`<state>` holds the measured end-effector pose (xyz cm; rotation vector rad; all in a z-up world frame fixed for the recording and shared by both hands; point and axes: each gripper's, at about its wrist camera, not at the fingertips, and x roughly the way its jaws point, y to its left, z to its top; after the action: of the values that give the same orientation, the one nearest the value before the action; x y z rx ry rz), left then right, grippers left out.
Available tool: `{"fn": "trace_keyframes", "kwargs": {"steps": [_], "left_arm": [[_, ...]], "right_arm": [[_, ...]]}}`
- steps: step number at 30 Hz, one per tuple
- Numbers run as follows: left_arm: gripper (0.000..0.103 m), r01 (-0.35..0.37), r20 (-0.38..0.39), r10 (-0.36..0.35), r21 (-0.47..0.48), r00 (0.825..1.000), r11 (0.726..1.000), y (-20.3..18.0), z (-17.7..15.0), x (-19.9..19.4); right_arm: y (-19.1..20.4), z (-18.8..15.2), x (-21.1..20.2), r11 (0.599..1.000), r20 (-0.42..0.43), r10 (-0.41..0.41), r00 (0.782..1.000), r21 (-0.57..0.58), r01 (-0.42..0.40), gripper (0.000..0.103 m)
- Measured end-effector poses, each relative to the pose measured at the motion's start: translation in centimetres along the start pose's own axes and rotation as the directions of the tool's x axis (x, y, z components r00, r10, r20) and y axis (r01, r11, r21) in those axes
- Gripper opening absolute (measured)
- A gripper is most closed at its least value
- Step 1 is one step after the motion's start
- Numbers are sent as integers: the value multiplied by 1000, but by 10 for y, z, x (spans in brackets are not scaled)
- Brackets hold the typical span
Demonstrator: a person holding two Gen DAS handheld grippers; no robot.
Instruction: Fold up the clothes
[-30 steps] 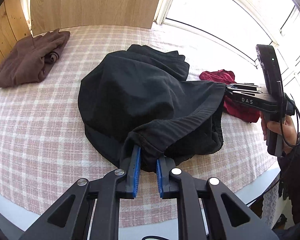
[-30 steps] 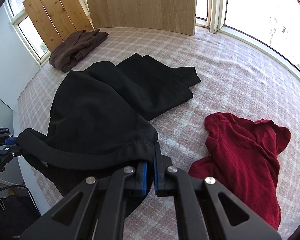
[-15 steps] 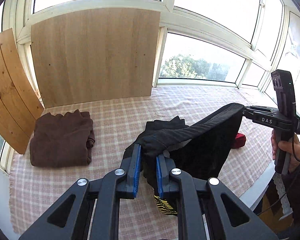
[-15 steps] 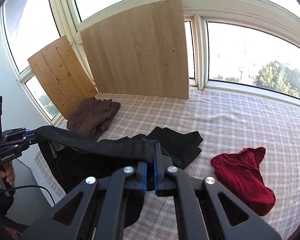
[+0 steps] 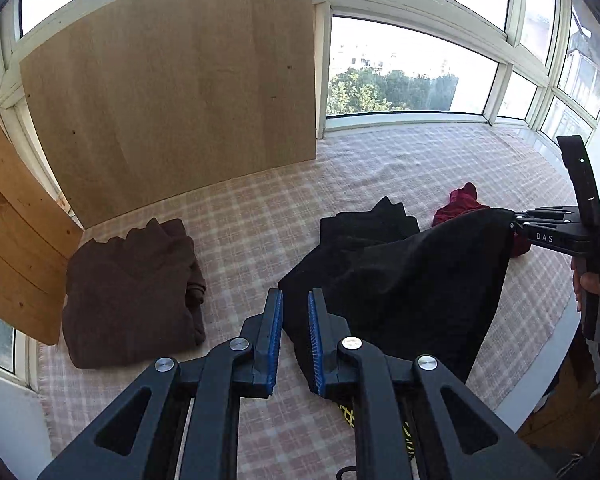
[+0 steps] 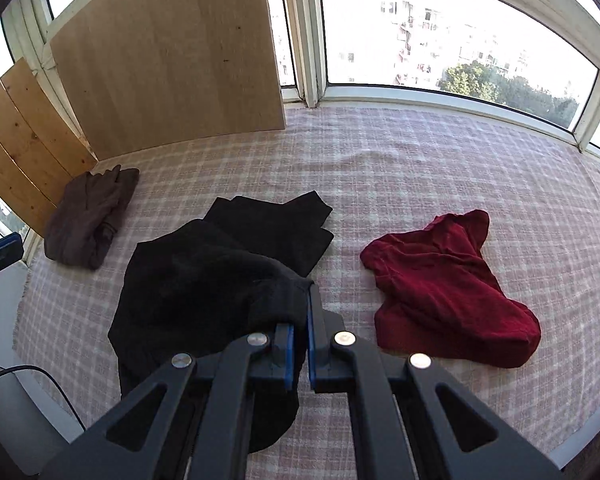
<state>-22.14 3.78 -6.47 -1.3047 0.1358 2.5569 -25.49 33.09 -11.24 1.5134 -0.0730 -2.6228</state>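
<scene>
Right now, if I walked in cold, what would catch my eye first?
Probably the black garment, lifted off the checked cloth by one corner pinched in the right gripper. The left gripper has nothing between its jaws. Then the red garment, crumpled at the right, and the folded brown one at the left by the wooden boards.

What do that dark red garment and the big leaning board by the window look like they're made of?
The dark red garment looks like a soft, matte knit or velour: faint ribbing runs along it and it slumps in loose folds, though the exact fabric is unclear. The leaning board looks like pale wood or wood-veneer panel with a smooth, unvarnished finish; fine straight grain lines and small dark specks show.
</scene>
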Motion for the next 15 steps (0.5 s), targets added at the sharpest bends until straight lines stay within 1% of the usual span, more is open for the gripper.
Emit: {"fn": "trace_keyframes", "kwargs": {"steps": [2, 6, 9, 15], "left_arm": [[13, 15, -37, -16, -21, 999, 1000, -10, -17, 8], [13, 6, -93, -9, -30, 996, 1000, -29, -46, 20], [13, -8, -119, 4, -35, 993, 999, -44, -66, 25], [13, -52, -151, 37, -99, 988, 994, -65, -101, 28]], "right_arm": [[-11, -2, 11, 1000, -21, -21, 1000, 4, 21, 5], [-28, 2, 20, 999, -42, -33, 999, -2, 33, 5], [-36, 7, 22, 999, -50, -44, 998, -19, 43, 5], [-49, 4, 30, 997, -84, -48, 995, -62, 43, 5]]}}
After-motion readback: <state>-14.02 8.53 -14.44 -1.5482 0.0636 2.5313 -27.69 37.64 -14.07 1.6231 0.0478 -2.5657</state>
